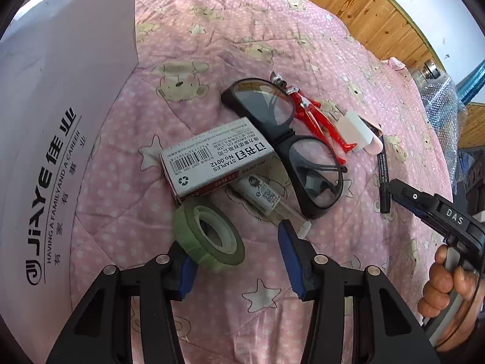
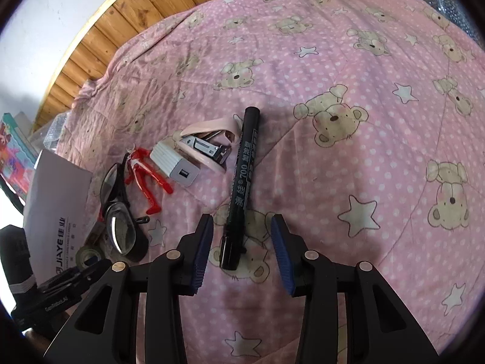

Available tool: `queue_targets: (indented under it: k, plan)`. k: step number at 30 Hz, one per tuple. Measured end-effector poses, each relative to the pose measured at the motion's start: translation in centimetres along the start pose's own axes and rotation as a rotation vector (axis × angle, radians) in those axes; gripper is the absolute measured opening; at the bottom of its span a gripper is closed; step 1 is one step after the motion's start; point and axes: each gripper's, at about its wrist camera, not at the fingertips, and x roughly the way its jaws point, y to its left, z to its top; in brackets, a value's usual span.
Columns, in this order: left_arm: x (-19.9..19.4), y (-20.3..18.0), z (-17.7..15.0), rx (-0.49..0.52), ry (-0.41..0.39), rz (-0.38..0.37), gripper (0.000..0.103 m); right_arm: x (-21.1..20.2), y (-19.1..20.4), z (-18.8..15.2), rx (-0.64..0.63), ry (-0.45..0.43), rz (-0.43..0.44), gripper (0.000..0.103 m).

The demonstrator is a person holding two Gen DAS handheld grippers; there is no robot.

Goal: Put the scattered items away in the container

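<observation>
Scattered items lie on a pink bear-print quilt (image 1: 236,45). The white lettered container (image 1: 54,121) stands at the left. A green tape roll (image 1: 209,236) lies against the left finger of my open left gripper (image 1: 236,261). Beyond it are a staples box (image 1: 215,157), a small white tube (image 1: 260,194), black glasses (image 1: 288,139), a red toy figure (image 1: 321,124), a white charger (image 1: 354,130) and a pink stapler (image 2: 209,142). My right gripper (image 2: 241,233) is open, and the near end of a black marker (image 2: 241,182) lies between its fingers, untouched.
A wooden headboard (image 1: 363,9) runs behind the quilt. Bubble wrap (image 1: 439,106) sits at the quilt's far right edge. A hand (image 1: 445,285) holds the right gripper's handle. Colourful books (image 2: 15,148) lie beside the bed. Bare quilt spreads to the right of the marker.
</observation>
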Motion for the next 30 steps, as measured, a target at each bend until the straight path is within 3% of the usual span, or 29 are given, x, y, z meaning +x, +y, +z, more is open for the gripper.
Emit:
queue_targets:
  k: [3,5,10,11,13,15,21,27,30]
  plan:
    - [-0.1,0.6,0.0,-0.021,-0.017,-0.008,0.045,0.6,0.2,0.5,-0.028,-0.009,-0.018,0.034]
    - [-0.2,1.1,0.0,-0.039,-0.023,-0.008,0.035,0.8,0.4,0.7,-0.047,-0.016,-0.033,0.034]
    - [-0.5,2.1,0.2,-0.099,-0.016,-0.04,0.035,1.4,1.0,1.3,-0.101,-0.03,-0.065,0.034]
    - [-0.6,2.0,0.3,-0.099,-0.019,-0.033,0.029,1.5,1.2,1.4,-0.117,-0.031,-0.074,0.033]
    - [-0.9,1.6,0.4,-0.088,-0.029,-0.012,0.018,1.6,1.6,1.6,-0.151,-0.032,-0.089,0.018]
    - [-1.2,1.2,0.5,-0.068,-0.035,0.003,0.012,1.7,1.9,1.7,-0.175,-0.033,-0.101,0.017]
    - [-1.6,0.6,0.6,-0.03,-0.045,0.023,0.01,1.2,2.1,1.3,-0.194,-0.035,-0.126,0.015]
    - [0.0,0.7,0.3,-0.034,-0.015,0.027,0.012,2.0,2.4,1.3,-0.22,-0.031,-0.165,0.019]
    - [-0.1,0.6,0.4,-0.029,-0.023,0.024,0.011,1.7,2.2,1.2,-0.224,-0.037,-0.158,0.014]
